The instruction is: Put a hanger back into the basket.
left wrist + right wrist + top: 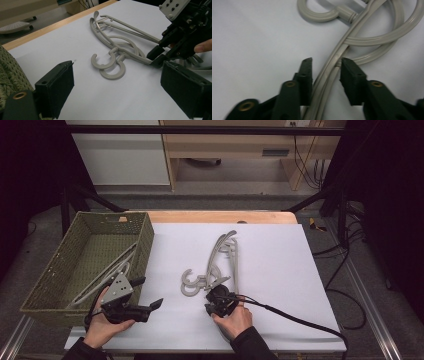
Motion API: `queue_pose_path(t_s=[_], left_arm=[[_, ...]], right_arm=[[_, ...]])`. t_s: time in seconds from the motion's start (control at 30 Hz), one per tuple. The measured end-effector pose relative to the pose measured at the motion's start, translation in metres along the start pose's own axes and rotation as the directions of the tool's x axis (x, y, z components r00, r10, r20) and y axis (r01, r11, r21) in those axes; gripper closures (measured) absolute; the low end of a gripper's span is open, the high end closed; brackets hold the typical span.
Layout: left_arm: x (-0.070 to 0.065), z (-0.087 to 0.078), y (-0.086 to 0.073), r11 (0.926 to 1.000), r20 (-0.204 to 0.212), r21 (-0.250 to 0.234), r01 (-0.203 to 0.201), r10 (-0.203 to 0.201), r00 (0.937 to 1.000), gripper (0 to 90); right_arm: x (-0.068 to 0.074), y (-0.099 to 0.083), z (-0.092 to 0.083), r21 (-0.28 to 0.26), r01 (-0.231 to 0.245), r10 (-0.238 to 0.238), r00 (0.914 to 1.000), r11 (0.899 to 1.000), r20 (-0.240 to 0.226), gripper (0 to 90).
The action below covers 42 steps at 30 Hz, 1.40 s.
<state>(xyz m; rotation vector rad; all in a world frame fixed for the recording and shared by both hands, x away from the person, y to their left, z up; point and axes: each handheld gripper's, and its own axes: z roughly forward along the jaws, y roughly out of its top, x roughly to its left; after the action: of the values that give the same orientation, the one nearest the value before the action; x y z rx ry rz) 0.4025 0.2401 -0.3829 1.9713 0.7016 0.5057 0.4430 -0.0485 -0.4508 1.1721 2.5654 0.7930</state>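
Grey plastic hangers (222,257) lie tangled in the middle of the white sheet, their hooks (110,65) pointing to the left. My right gripper (216,286) rests low on the sheet at their near end. In the right gripper view its jaws (325,61) straddle two hanger arms (329,72); a small gap shows at the right pad, so it stands open. My left gripper (151,291) is held near the basket corner, wide open with nothing between its jaws (117,75). From there I see the right gripper (157,57) by the hanger arms.
A green woven basket (145,240) stands at the left edge of the sheet and holds more grey hangers (107,270). The white sheet (280,270) covers a wooden table (220,216). A black cable (295,320) trails from the right gripper toward the front right corner.
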Motion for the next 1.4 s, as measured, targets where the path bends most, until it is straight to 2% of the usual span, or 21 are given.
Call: queue_pose_path(t_s=[0.13, 0.27, 0.3, 0.43, 0.53, 0.6, 0.67, 0.77, 0.93, 0.97, 1.07, 1.2, 1.27, 1.33, 1.37, 1.4], left_arm=[[0.0, 0.0, 0.0, 1.0, 0.002, -0.001, 0.0, 0.0, 1.0, 11.1], [0.0, 0.0, 0.0, 1.0, 0.001, 0.0, 0.0, 0.0, 1.0, 11.2], [0.0, 0.0, 0.0, 1.0, 0.001, 0.001, -0.003, 0.003, 1.0, 11.2], [0.0, 0.0, 0.0, 1.0, 0.001, 0.002, -0.002, 0.002, 1.0, 11.3], [0.0, 0.0, 0.0, 1.0, 0.001, 0.002, -0.002, 0.002, 1.0, 11.4], [0.0, 0.0, 0.0, 1.0, 0.001, 0.002, -0.003, 0.003, 1.0, 11.3], [0.0, 0.0, 0.0, 1.0, 0.0, 0.003, -0.002, 0.002, 1.0, 11.4], [0.0, 0.001, 0.0, 1.0, 0.0, 0.005, -0.001, 0.001, 1.0, 11.4], [-0.001, 0.001, 0.0, 1.0, 0.002, 0.006, -0.005, 0.005, 1.0, 11.4], [-0.001, 0.001, -0.001, 1.0, 0.003, 0.007, -0.006, 0.006, 1.0, 11.4], [-0.001, 0.002, -0.001, 0.9999, 0.006, 0.011, -0.004, 0.004, 1.0, 11.4], [-0.002, 0.003, -0.001, 0.9999, 0.006, 0.014, -0.008, 0.008, 1.0, 11.4], [-0.002, 0.003, -0.001, 0.9999, 0.007, 0.014, -0.008, 0.008, 0.9999, 11.4], [-0.001, 0.003, -0.001, 0.9999, 0.006, 0.014, -0.007, 0.007, 1.0, 11.4], [-0.001, 0.003, -0.001, 0.9999, 0.006, 0.014, -0.007, 0.007, 1.0, 11.4], [-0.001, 0.003, -0.001, 0.9999, 0.007, 0.015, -0.007, 0.007, 1.0, 11.4]], right_arm=[[0.0, -0.001, 0.006, 0.015, -0.011, 0.011, 0.9999, 1.0, 0.001, 59.4], [0.0, -0.002, 0.007, 0.013, -0.006, 0.006, 1.0, 1.0, 0.006, 66.5], [0.001, -0.001, 0.005, 0.015, -0.029, 0.029, 0.9996, 0.999, -0.001, 67.9], [0.001, 0.0, 0.002, 0.028, -0.061, 0.061, 0.998, 0.998, -0.015, 69.6], [0.0, 0.001, -0.002, 0.039, -0.078, 0.079, 0.9965, 0.996, -0.026, 71.4], [0.0, 0.001, -0.002, 0.045, -0.074, 0.075, 0.997, 0.996, -0.018, 72.4], [-0.003, 0.0, -0.005, 0.054, -0.08, 0.08, 0.9968, 0.995, 0.002, 75.9], [-0.009, -0.003, -0.01, 0.051, -0.093, 0.094, 0.9955, 0.994, -0.013, 78.9], [-0.018, -0.009, -0.016, 0.061, -0.097, 0.097, 0.9953, 0.993, 0.0, 82.2], [-0.022, -0.015, -0.018, 0.066, -0.099, 0.1, 0.9948, 0.993, -0.02, 82.7], [-0.025, -0.022, -0.022, 0.058, -0.1, 0.102, 0.9942, 0.993, -0.034, 82.5], [-0.025, -0.025, -0.022, 0.053, -0.079, 0.08, 0.9965, 0.995, -0.025, 81.8], [-0.024, -0.025, -0.019, 0.034, -0.058, 0.058, 0.9982, 0.998, -0.012, 76.6], [-0.023, -0.024, -0.019, 0.026, -0.069, 0.069, 0.9975, 0.997, -0.011, 74.3], [-0.026, -0.022, -0.02, -0.006, -0.066, 0.065, 0.9977, 0.998, -0.02, 70.6], [-0.026, -0.02, -0.02, -0.013, -0.077, 0.077, 0.9968, 0.997, -0.021, 69.1]])
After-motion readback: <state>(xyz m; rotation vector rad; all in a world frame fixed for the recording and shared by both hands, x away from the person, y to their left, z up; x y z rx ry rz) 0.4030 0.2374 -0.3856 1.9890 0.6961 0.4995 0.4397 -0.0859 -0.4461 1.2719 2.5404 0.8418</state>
